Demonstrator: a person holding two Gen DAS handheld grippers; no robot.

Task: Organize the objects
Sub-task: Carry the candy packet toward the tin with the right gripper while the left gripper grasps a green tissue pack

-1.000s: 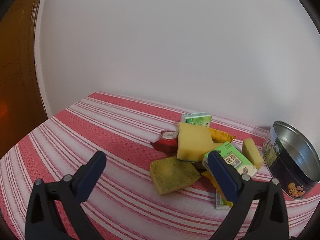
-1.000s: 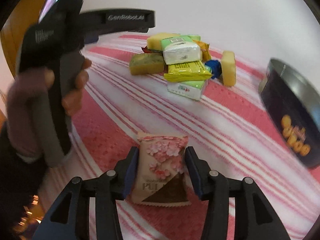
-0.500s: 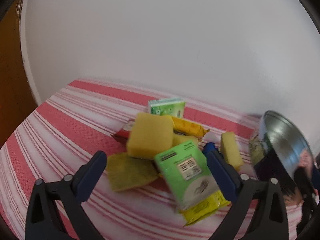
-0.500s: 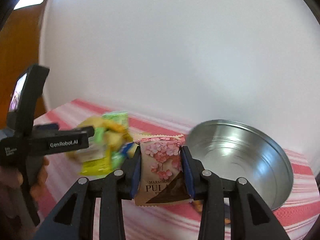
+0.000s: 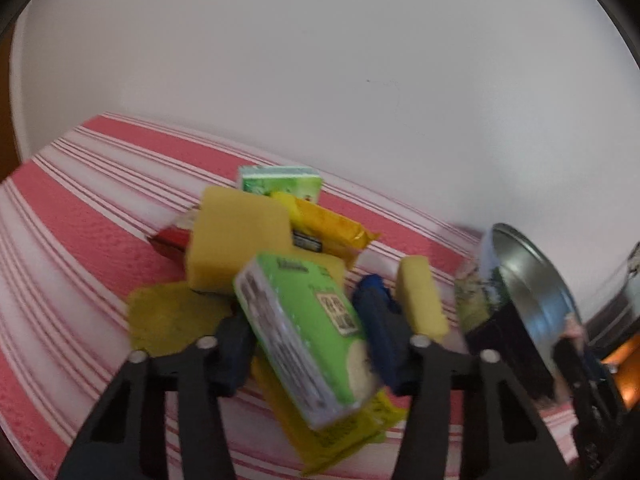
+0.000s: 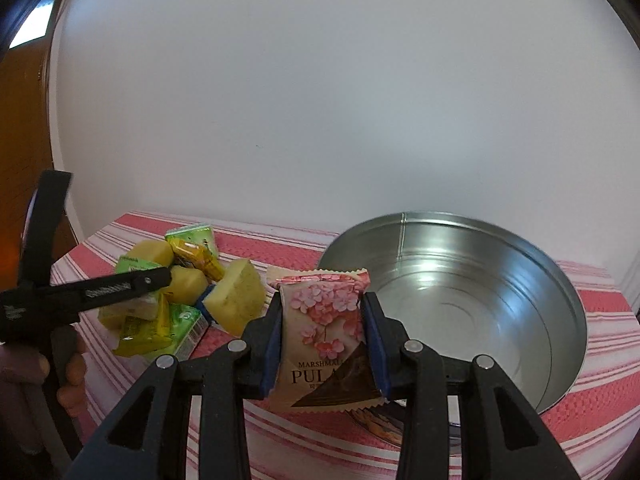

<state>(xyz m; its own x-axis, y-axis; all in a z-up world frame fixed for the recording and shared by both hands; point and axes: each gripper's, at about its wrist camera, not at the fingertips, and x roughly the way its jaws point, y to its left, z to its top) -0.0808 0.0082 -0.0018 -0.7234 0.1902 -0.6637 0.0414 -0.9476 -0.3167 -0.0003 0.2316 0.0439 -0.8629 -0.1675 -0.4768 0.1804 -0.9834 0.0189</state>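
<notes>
My right gripper point(image 6: 323, 334) is shut on a pink flowered marshmallow packet point(image 6: 325, 334) and holds it in the air at the near left rim of the round metal tin point(image 6: 460, 304). My left gripper point(image 5: 307, 328) has its fingers closed in around a green tissue pack point(image 5: 304, 328) that lies on top of the pile of snacks and sponges; whether the pads touch it is blurred. The left gripper also shows in the right wrist view point(image 6: 132, 284), reaching into the pile. The tin stands at the right in the left wrist view point(image 5: 516, 296).
The pile holds yellow sponges point(image 5: 238, 240), a yellow snack packet point(image 5: 328, 230), a second green pack point(image 5: 280, 182) and a red sachet point(image 5: 170, 236). All lie on a red and white striped cloth point(image 5: 80, 208) against a white wall. A wooden door stands at the left.
My right gripper lifted the marshmallow packet off the cloth and carried it to the tin. My left gripper moved forward onto the pile and its fingers narrowed around the green pack.
</notes>
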